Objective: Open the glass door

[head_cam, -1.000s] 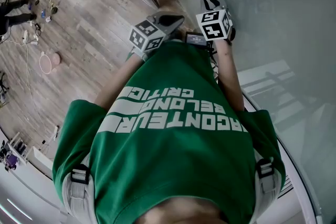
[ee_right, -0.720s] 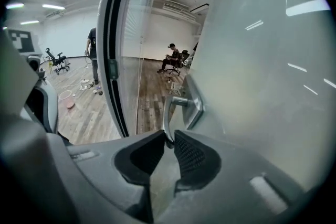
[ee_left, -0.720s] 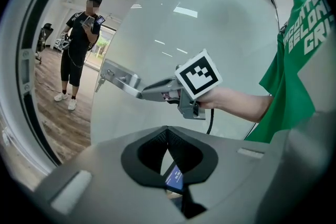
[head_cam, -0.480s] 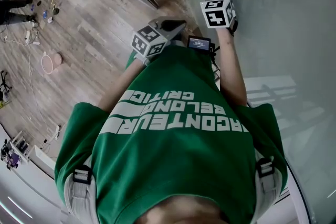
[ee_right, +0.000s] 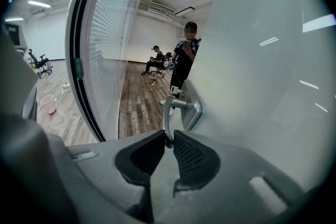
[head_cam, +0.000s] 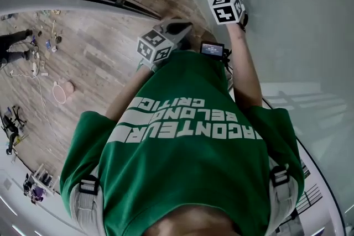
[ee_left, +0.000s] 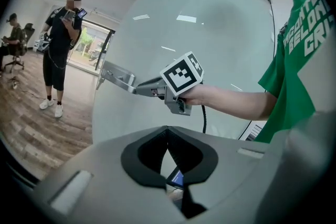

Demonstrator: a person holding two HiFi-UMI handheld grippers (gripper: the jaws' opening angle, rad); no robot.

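Our right claw [ee_right: 169, 140] pinched the lever handle [ee_right: 166, 115] to swing the glass door [ee_right: 262, 86] open; our left claw [ee_left: 167, 136], pressed together and empty, hung nearer us.

shirt [head_cam: 182, 174]: green, short sleeves, white lettering
straps [head_cam: 83, 204]: grey, black buckles [head_cam: 88, 184]
left gripper [ee_left: 168, 132]: grey, black pads [ee_left: 147, 152]
right gripper [ee_right: 168, 140]: grey, black cable [ee_left: 203, 122]
cubes [head_cam: 225, 8]: white, black square markers

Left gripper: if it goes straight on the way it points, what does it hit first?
Most likely the right gripper, shut on the door handle, roughly dead ahead of the left gripper. The frosted glass door lies behind it. Depth is unclear, so it might pass just beneath.
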